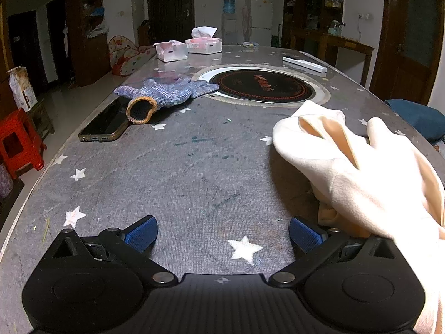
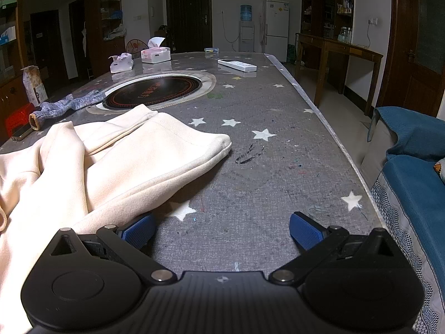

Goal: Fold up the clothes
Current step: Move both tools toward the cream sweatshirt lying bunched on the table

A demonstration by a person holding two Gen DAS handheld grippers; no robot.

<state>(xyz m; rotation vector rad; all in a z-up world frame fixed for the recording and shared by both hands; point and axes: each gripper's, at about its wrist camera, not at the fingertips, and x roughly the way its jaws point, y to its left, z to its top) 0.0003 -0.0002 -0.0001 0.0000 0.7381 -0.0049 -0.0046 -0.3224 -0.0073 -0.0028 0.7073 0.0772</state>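
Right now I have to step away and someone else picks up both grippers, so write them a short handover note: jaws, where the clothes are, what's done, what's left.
Left gripper: jaws wide open, nothing between them, over bare table.
Right gripper: jaws wide open, empty; its left finger sits at the garment's edge.
Cream garment: crumpled and bunched on the table, between the two grippers, near the front edge.
Other things: knit glove and phone lie to the left, clear of the garment.
Done: no neat fold visible.
Left: spread the garment flat, then fold it.
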